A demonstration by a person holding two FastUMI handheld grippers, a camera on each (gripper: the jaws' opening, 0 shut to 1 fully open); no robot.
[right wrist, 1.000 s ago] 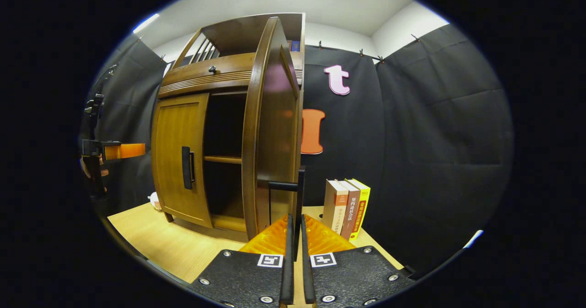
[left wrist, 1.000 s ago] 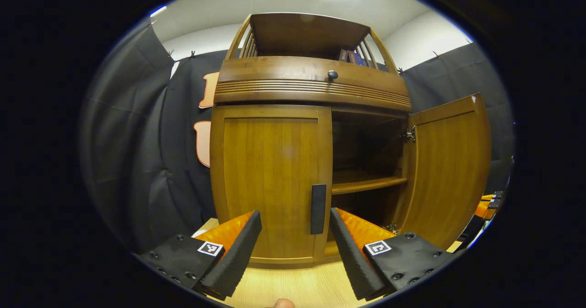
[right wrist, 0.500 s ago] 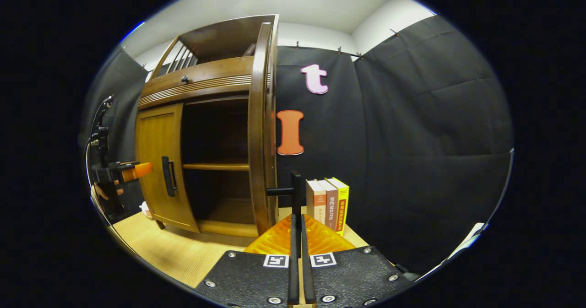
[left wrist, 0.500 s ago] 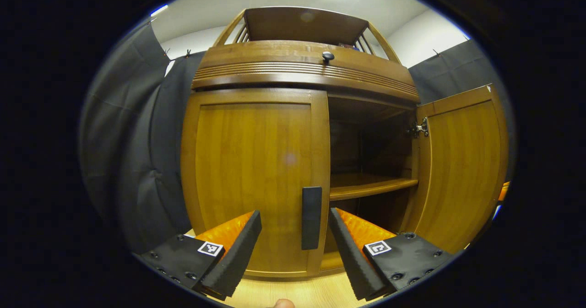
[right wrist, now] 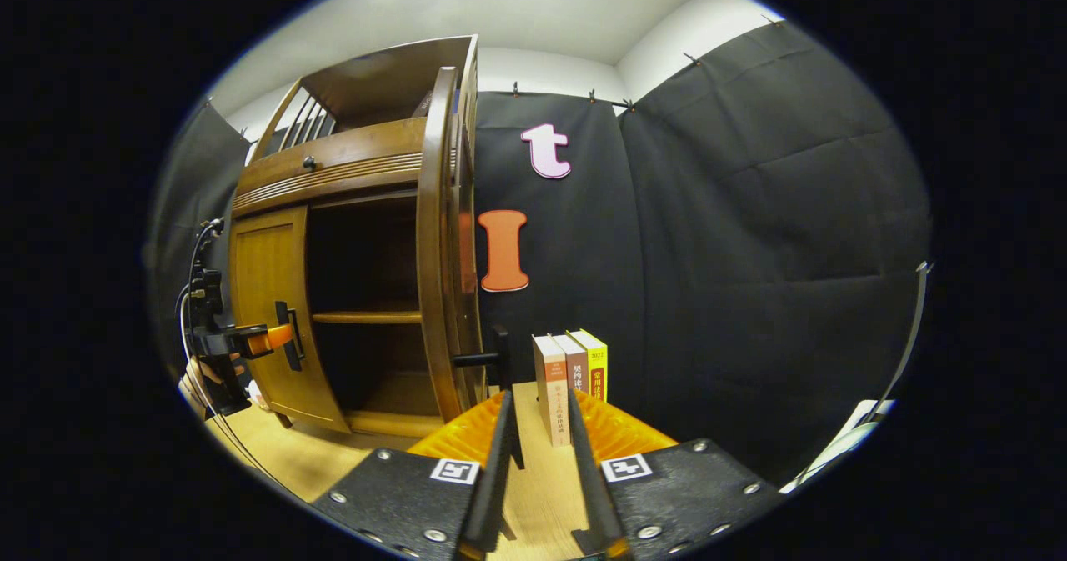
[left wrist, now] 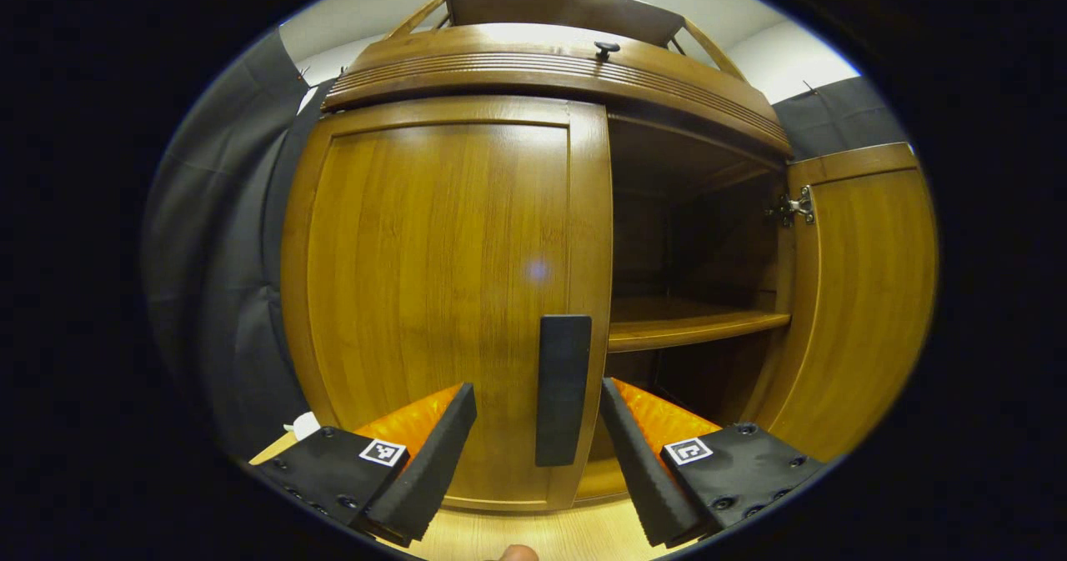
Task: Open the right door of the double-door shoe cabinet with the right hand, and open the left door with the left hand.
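So the cabinet (left wrist: 550, 69) is half open: right door (left wrist: 859, 294) swung wide, left door (left wrist: 450, 286) still flat against it. The left gripper (left wrist: 538, 436) sits right at the cabinet's left door, fingers spread either side of the black handle (left wrist: 563, 390), not touching it. The right gripper (right wrist: 540, 461) hangs beside the cabinet's open door, fingers a bit apart and empty, the door's handle (right wrist: 498, 359) just past them. Three books (right wrist: 571, 378) stand right of the cabinet; spine writing's too small to read.
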